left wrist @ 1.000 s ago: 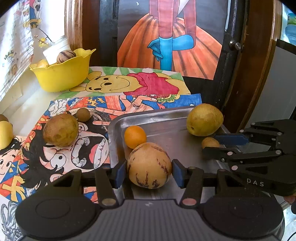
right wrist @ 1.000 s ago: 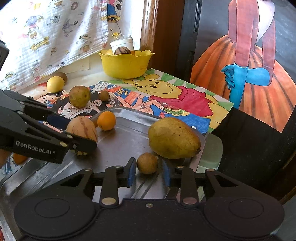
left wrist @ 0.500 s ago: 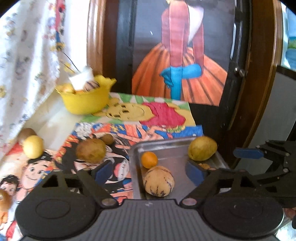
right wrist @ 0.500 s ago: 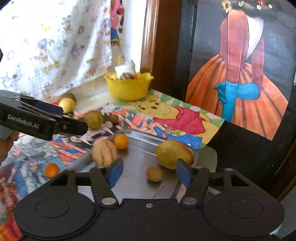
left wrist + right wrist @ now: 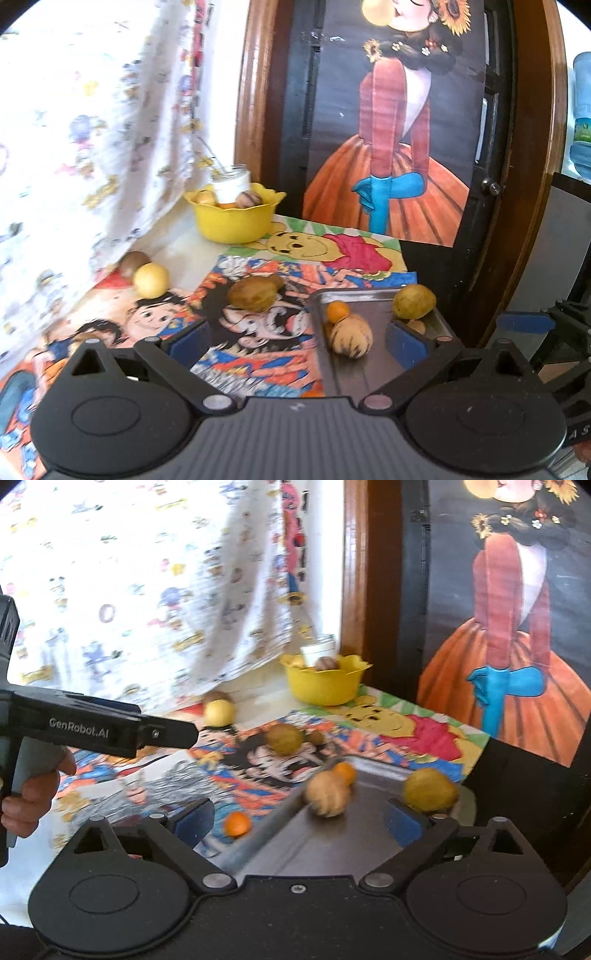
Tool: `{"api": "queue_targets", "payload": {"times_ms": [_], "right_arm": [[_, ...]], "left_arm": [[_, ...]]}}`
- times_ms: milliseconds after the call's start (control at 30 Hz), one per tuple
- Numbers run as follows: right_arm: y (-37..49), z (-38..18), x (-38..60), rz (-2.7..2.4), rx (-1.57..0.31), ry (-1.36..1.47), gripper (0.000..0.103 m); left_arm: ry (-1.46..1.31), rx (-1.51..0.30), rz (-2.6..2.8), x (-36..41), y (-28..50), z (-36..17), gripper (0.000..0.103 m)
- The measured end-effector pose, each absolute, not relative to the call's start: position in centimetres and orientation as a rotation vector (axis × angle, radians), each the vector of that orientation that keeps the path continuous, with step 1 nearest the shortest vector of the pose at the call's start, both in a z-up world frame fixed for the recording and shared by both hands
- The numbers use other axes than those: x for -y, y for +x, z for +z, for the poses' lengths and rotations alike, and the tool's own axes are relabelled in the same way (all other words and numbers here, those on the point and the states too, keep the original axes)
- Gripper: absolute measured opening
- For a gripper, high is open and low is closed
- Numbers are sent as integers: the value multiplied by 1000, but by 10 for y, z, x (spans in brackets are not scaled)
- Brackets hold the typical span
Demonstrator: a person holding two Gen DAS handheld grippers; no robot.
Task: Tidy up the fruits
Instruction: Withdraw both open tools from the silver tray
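Setting: a table (image 5: 184,236) covered in bright cartoon posters, before a patterned curtain and a painting of a woman in an orange skirt.
Left claw: the left gripper (image 5: 297,338) hangs above the table with its blue-padded fingers spread wide, gripping nothing and touching nothing.
Right claw: the right gripper (image 5: 299,818) hovers likewise, jaws fully apart and empty, over the near end of the tray.
Tray: a rectangular steel tray (image 5: 369,373) carries a streaked tan melon-like fruit (image 5: 351,338), a small orange citrus (image 5: 337,311) touching it, a yellow-green mango (image 5: 413,302) and a small brown fruit partly hidden behind a pad.
Why there: the tray appears to serve as the gathering place, judging by the fruit grouped on it.
Beyond: a brownish round fruit (image 5: 253,293), a yellow lemon (image 5: 150,280) and a loose orange (image 5: 237,823) lie on the posters, unsorted.
Far corner: a scalloped yellow plastic bowl (image 5: 234,218) holds more fruit.
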State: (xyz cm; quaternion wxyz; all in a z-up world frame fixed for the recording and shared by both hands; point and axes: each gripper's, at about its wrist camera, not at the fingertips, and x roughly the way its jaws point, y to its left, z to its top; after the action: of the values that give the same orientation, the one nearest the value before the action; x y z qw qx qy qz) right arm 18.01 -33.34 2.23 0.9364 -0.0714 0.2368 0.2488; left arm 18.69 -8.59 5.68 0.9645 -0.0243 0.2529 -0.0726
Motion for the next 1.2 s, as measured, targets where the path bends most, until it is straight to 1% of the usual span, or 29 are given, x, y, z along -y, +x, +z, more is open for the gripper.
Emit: {"api": "queue_targets", "payload": {"times_ms": [133,633,867,1200], "right_arm": [[161,20,314,534,-499,-146,102],[122,4,252,568,-569,-95,102],[118,-5,240,568,-591,-75,102],[129,-16,254,563,-620,-170,102]], "left_arm": [[-68,-512,-112,64,165,56,103],[-146,-548,55,-12,104,29,103],[-166,-576,85,-26,97,17,103],[-164,-612,84,-23,104,6,103]]}}
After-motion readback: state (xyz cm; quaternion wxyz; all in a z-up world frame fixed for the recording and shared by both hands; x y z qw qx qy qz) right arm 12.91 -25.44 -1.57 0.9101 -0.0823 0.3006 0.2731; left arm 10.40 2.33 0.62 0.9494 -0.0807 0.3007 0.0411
